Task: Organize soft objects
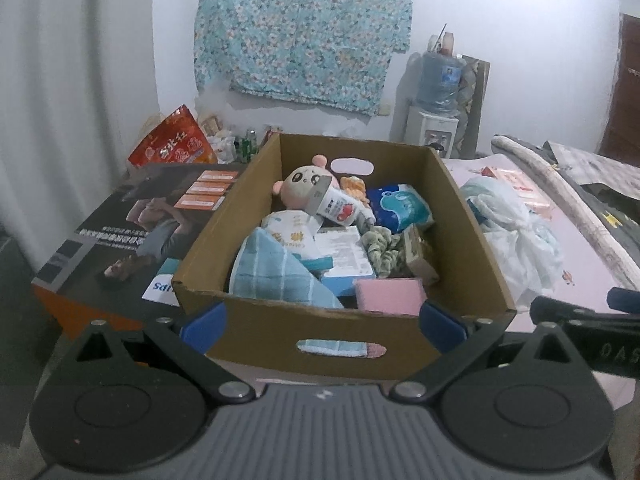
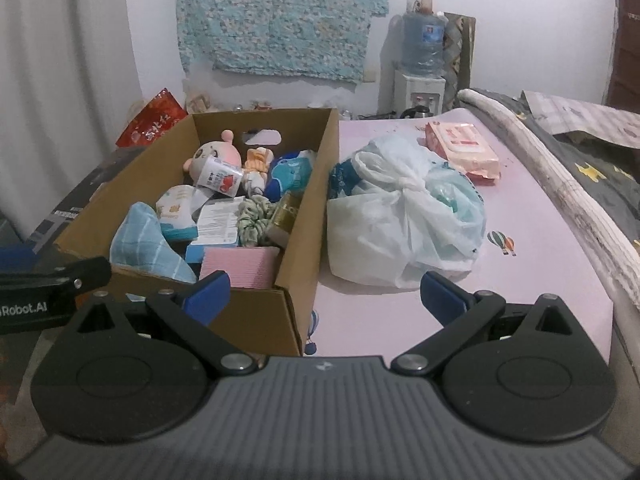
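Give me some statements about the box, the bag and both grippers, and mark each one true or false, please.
1. The cardboard box is empty. False: it holds a plush doll, a blue checked towel and other things.
2. The white plastic bag lies outside the box, on the pink sheet. True.
3. The left gripper is shut on the towel. False: it is open and holds nothing.
4. The right gripper is open. True.
5. The pink wipes pack is in the box. False: it lies on the sheet beyond the bag.

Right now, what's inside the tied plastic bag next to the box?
Through the white plastic bag something teal and a blue patterned pack show faintly. What they are stays hidden by the cloudy plastic.
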`<state>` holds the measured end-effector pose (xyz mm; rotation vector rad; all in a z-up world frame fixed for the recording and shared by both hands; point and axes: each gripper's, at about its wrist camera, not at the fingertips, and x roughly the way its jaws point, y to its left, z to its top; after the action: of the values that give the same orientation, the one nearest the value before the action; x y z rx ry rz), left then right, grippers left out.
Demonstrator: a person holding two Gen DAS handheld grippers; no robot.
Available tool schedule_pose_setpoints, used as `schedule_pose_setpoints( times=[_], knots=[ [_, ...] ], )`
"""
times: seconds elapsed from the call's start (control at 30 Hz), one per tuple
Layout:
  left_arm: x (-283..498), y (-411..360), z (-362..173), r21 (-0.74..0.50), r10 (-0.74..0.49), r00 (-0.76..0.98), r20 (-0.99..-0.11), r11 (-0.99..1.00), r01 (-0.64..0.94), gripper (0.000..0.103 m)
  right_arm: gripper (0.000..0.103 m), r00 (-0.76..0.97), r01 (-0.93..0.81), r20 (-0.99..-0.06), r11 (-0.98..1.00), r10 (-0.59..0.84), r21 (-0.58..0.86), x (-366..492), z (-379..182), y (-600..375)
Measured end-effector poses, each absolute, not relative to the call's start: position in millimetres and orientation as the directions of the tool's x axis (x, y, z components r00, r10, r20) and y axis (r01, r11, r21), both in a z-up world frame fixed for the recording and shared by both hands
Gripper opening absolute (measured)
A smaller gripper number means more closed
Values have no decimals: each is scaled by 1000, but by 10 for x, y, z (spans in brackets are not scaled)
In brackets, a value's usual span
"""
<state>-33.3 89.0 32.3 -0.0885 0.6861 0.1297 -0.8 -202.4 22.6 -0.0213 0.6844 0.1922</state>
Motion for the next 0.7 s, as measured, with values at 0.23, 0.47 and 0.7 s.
schedule_pose_setpoints(
  times=[0.23,0.47,0.7],
  knots=[
    [-349,896,301,-13,112,747,-655,987,-159,103,102,739,-179,-653,983,164,45,-2,168,-2015],
    [-354,863,293,27,130,712,-690,988,-154,103,102,715,-188,-678,981,172,51,-41,121,-2023],
    [-344,915,281,62,170,674,-719,981,-182,103,102,687,-201,-704,978,181,56,23,73,-1938]
  ],
)
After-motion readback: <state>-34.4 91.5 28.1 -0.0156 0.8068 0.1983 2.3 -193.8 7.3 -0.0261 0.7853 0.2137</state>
